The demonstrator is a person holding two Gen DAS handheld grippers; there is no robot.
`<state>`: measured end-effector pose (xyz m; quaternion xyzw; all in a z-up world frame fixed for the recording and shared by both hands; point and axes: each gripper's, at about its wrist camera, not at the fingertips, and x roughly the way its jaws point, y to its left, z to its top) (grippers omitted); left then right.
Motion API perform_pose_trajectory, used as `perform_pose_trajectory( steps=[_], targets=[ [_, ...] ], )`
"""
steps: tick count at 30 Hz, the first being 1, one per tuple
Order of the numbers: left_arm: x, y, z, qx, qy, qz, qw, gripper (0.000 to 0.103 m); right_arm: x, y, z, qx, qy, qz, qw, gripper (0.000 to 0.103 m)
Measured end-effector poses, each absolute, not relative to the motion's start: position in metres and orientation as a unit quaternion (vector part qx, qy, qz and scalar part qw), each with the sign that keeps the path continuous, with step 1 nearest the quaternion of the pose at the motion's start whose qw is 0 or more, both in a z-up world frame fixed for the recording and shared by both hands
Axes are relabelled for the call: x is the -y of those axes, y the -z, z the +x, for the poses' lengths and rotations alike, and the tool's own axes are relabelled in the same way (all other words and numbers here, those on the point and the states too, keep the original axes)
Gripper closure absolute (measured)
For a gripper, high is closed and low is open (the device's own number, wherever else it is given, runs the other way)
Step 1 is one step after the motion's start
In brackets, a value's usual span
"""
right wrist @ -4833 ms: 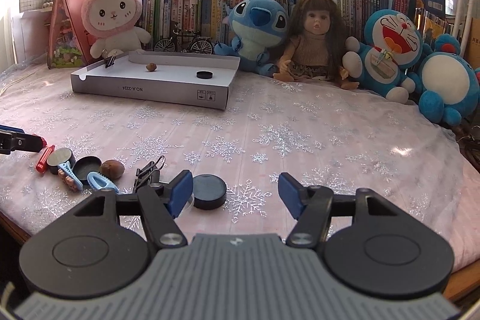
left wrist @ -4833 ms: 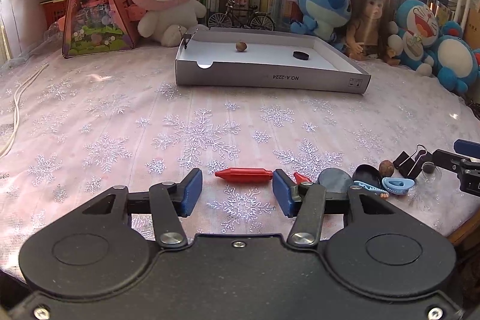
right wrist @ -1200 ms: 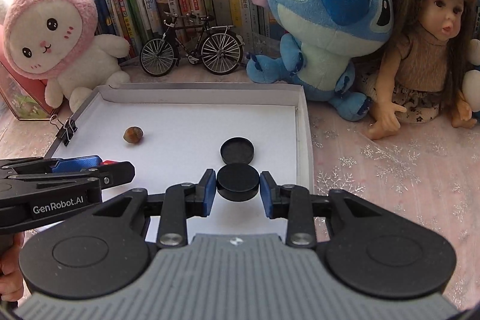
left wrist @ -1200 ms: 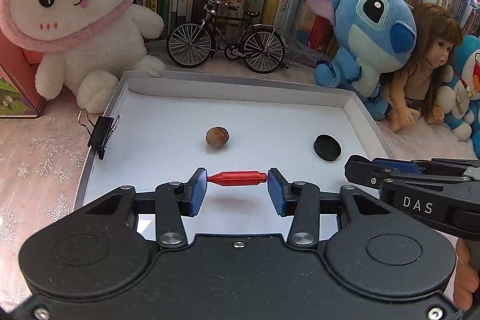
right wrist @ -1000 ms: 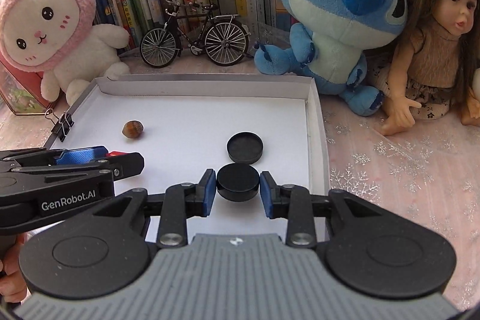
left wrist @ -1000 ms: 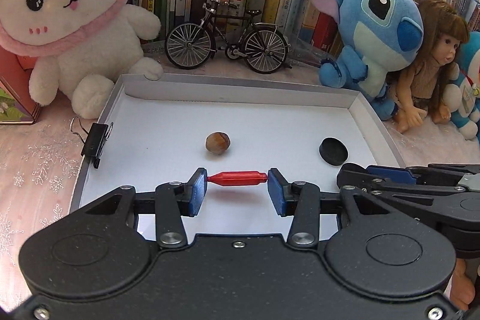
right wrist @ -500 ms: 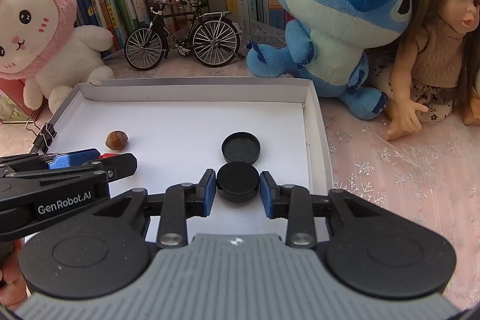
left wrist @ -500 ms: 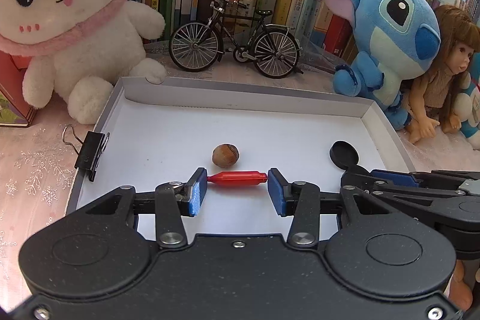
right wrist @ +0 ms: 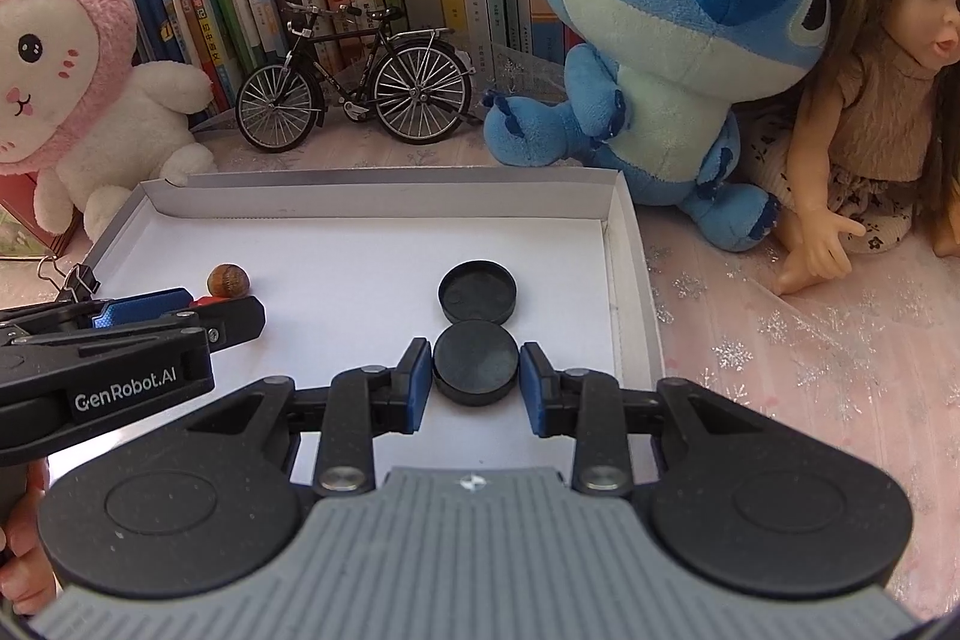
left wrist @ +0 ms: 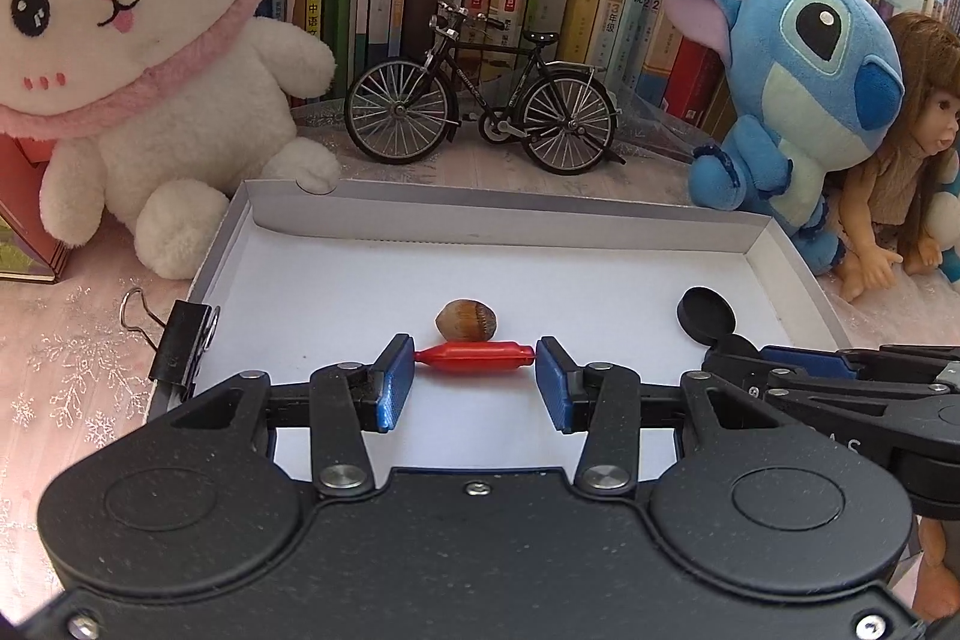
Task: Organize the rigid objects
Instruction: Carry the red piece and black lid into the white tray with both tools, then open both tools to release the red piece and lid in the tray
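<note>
Fingers of left gripper (left wrist: 474, 381) pinch smooth red capsule (left wrist: 474, 357); right gripper (right wrist: 476, 381) clamps black disc (right wrist: 476, 362).

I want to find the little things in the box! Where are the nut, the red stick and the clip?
nut (left wrist: 465, 320), left wrist view, its middle.
red stick (left wrist: 475, 358), left wrist view, mid-body.
clip (left wrist: 180, 349), left wrist view, black body.

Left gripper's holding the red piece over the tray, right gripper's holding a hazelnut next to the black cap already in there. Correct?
Not quite. The right gripper is shut on a black cap, not a hazelnut; the right wrist view shows it. The hazelnut lies loose in the tray. The left gripper does hold the red piece, and another black cap is already there.
</note>
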<state>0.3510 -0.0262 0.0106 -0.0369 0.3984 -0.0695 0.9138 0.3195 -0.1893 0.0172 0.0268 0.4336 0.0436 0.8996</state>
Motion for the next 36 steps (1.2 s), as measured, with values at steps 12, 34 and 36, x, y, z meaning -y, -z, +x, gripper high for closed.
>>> perform_pose_trajectory(
  steps=[12, 34, 36],
  targets=[
    [0.03, -0.009, 0.346, -0.39, 0.067, -0.004, 0.918, 0.06, 0.185, -0.014, 0.32, -0.431, -0.042, 0.012, 0.901, 0.06],
    [0.02, -0.037, 0.291, -0.368, 0.083, -0.024, 0.926, 0.023, 0.203, -0.04, 0.268, -0.378, -0.082, -0.002, 0.922, 0.026],
    [0.02, -0.043, 0.278, -0.365, 0.092, -0.023, 0.926, 0.021, 0.206, -0.046, 0.254, -0.364, -0.088, -0.008, 0.927, 0.023]
  ],
)
